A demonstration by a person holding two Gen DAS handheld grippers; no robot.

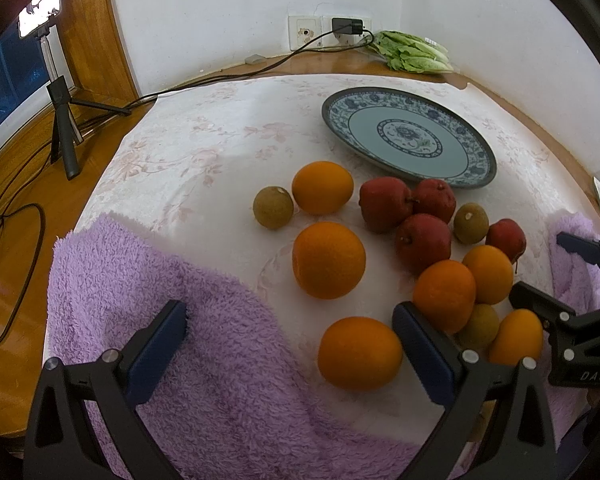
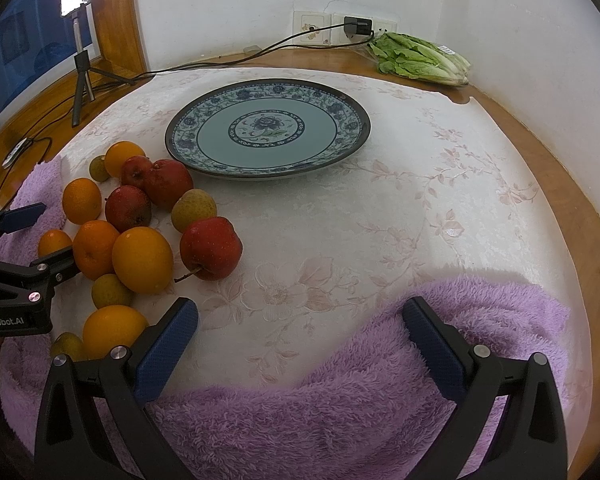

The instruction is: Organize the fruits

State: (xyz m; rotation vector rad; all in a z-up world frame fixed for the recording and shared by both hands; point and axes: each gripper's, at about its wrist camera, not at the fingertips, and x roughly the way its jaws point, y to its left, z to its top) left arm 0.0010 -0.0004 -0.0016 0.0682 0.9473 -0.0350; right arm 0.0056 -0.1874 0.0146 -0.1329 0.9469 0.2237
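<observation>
Several oranges, red apples and small brown-green fruits lie loose on the white floral cloth, in front of an empty blue patterned plate. The plate also shows in the right wrist view, with the fruit pile at its left, a red apple nearest. My left gripper is open and empty, low over the purple towel, an orange just inside its right finger. My right gripper is open and empty over the towel, right of the fruit.
A bunch of lettuce lies at the back by the wall sockets with a plugged charger. A phone on a small tripod stands at the left on the wooden ledge, with cables. The round table's wooden rim curves at right.
</observation>
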